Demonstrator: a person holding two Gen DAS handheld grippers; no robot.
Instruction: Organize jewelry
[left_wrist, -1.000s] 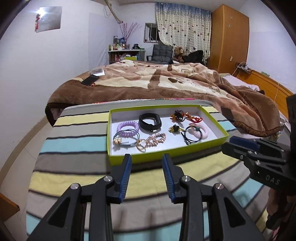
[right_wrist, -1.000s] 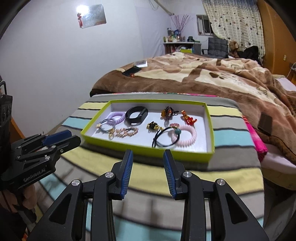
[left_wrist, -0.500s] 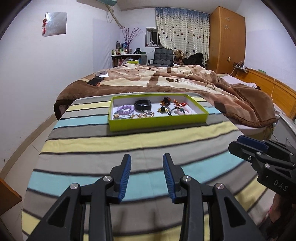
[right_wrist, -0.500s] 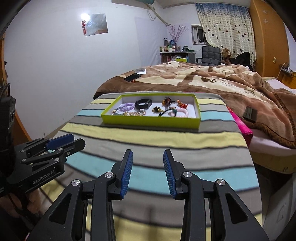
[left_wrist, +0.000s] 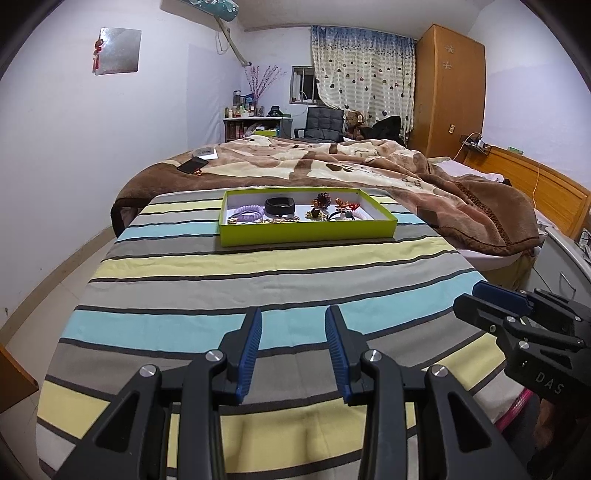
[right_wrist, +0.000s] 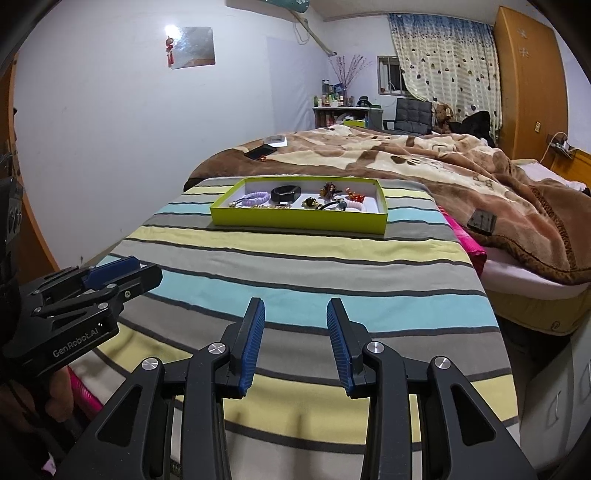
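A lime green tray (left_wrist: 306, 230) (right_wrist: 295, 221) sits at the far end of the striped table. It holds a purple coil hair tie (left_wrist: 249, 213), a black bracelet (left_wrist: 280, 205), a pink coil tie (left_wrist: 354, 215), gold chains and small ornaments. My left gripper (left_wrist: 293, 321) is open and empty, low over the near part of the table, far from the tray. My right gripper (right_wrist: 295, 312) is open and empty, also near the front. Each gripper shows at the side of the other's view.
The striped cloth (left_wrist: 258, 295) covers the table. Behind it is a bed with a brown blanket (left_wrist: 351, 166) and a phone (left_wrist: 192, 165) on it. A pink item (right_wrist: 467, 240) lies at the table's right edge. A wardrobe (left_wrist: 448, 92) stands at the back right.
Both grippers have pulled back from the tray toward the table's near edge, so the tray looks smaller and farther. Both stayed open and empty.
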